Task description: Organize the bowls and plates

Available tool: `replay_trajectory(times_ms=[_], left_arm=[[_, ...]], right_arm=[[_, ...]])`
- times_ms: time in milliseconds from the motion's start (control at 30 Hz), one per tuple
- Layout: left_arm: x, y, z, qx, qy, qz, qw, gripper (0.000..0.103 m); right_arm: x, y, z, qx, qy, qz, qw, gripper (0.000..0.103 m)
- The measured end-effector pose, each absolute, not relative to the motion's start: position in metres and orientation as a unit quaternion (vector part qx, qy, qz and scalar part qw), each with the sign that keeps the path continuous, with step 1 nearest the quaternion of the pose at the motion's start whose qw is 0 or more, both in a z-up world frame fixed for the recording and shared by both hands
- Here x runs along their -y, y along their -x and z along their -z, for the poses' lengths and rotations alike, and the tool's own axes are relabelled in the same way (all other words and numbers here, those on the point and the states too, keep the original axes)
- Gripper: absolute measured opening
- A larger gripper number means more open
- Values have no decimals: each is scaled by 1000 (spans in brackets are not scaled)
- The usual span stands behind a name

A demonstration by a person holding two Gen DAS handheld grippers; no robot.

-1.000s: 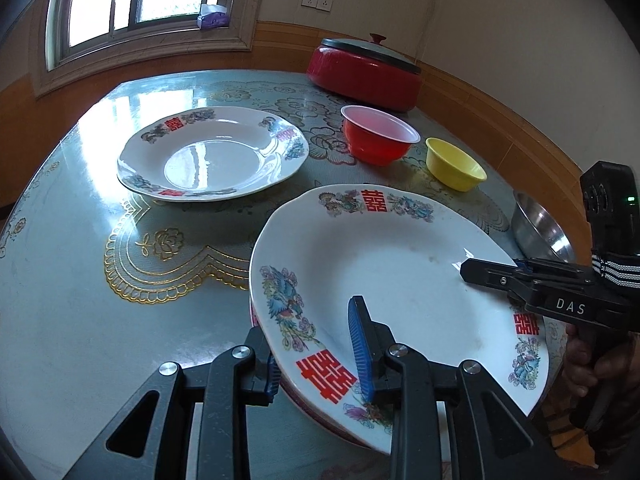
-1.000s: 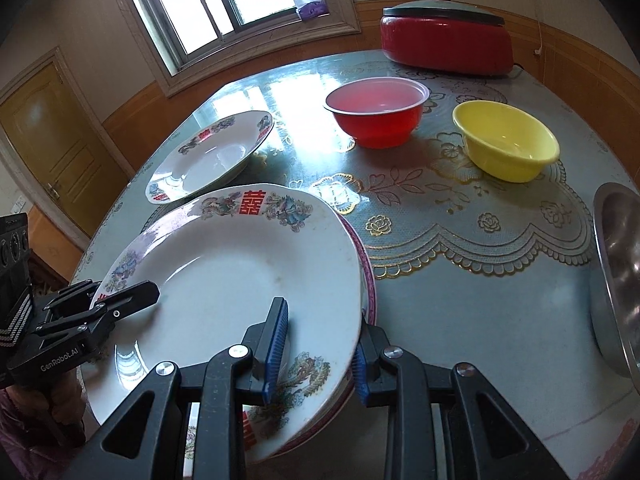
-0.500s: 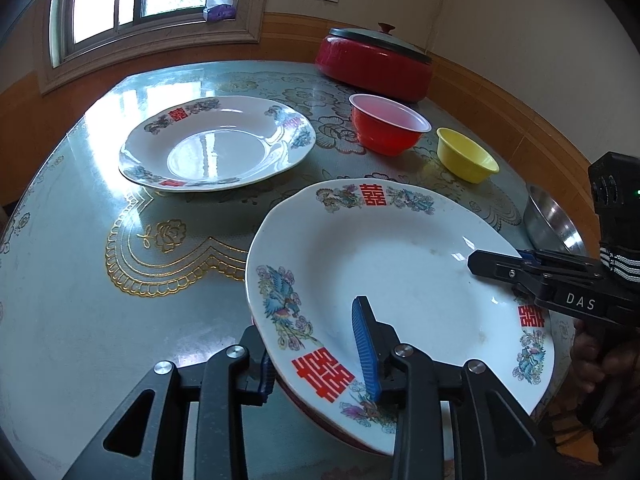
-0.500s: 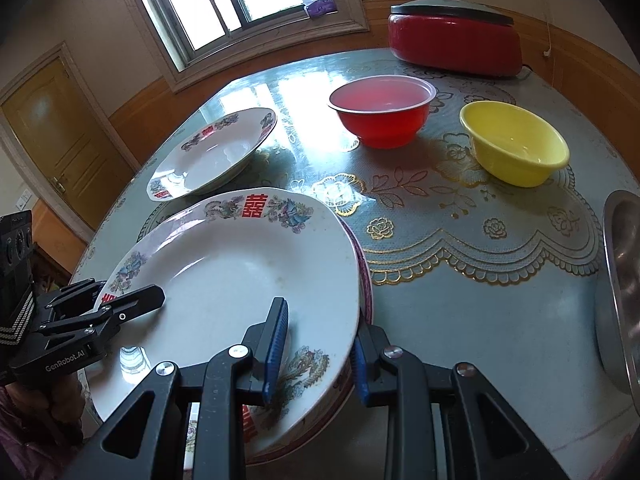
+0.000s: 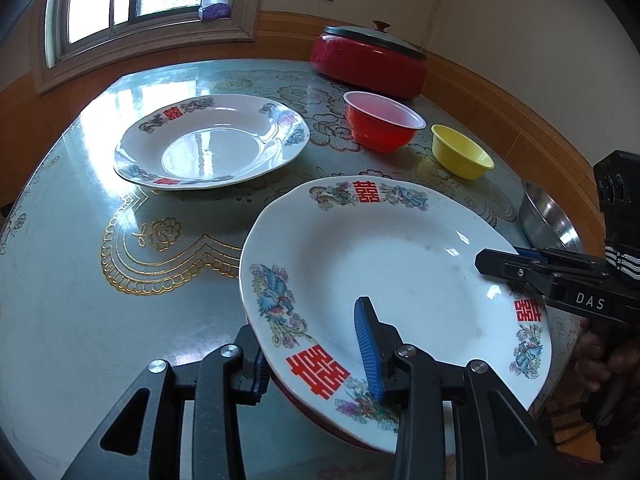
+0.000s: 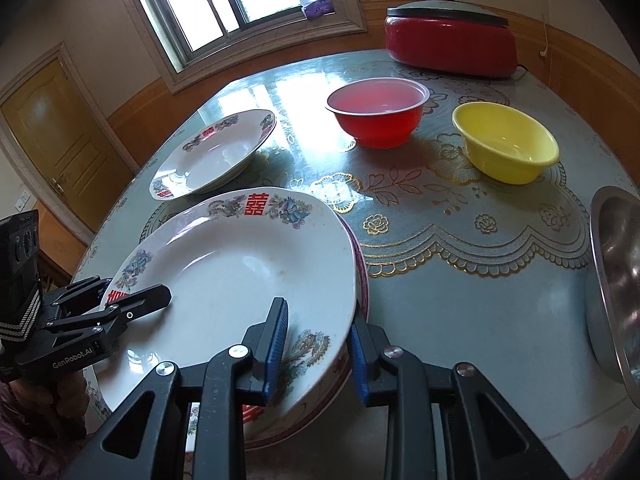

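A stack of white flowered plates (image 5: pixel 392 264) (image 6: pixel 240 264) is held between both grippers, above the table's near edge. My left gripper (image 5: pixel 316 348) is shut on its near rim, one finger over and one under. My right gripper (image 6: pixel 316 348) is shut on the opposite rim in the same way; it also shows in the left wrist view (image 5: pixel 520 264). A pink-rimmed plate lies under the top one. A second flowered plate (image 5: pixel 212 142) (image 6: pixel 216 152) rests further back. A red bowl (image 5: pixel 382 120) (image 6: pixel 378 110) and a yellow bowl (image 5: pixel 460 152) (image 6: pixel 506 140) stand beyond.
A steel bowl (image 5: pixel 548 220) (image 6: pixel 616 280) sits at the table's right edge. A red lidded cooker (image 5: pixel 368 58) (image 6: pixel 450 38) stands at the back. The round table (image 5: pixel 60 248) has a patterned glossy cloth. A wall and window lie behind.
The plate stack has risen and come a little nearer in both views. Both grippers keep the same hold on its rims.
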State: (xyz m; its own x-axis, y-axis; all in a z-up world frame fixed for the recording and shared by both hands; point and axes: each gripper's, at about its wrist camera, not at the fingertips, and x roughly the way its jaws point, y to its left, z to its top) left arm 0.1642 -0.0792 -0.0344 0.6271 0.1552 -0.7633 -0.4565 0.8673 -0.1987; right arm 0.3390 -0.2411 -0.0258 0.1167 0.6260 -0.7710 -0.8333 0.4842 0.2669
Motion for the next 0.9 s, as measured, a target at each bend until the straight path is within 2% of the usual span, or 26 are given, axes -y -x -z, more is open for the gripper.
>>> replay_trajectory(times_ms=[400, 600, 900], left_arm=[[84, -164, 34, -402, 184, -163, 882, 40], [82, -163, 34, -400, 187, -162, 883, 40], [80, -152, 26, -386, 188, -175, 886, 40]], right_arm=[[258, -332, 16, -432, 117, -474, 758, 30], [256, -334, 29, -450, 119, -460, 756, 31], [248, -326, 28, -417, 165, -448, 773, 31]])
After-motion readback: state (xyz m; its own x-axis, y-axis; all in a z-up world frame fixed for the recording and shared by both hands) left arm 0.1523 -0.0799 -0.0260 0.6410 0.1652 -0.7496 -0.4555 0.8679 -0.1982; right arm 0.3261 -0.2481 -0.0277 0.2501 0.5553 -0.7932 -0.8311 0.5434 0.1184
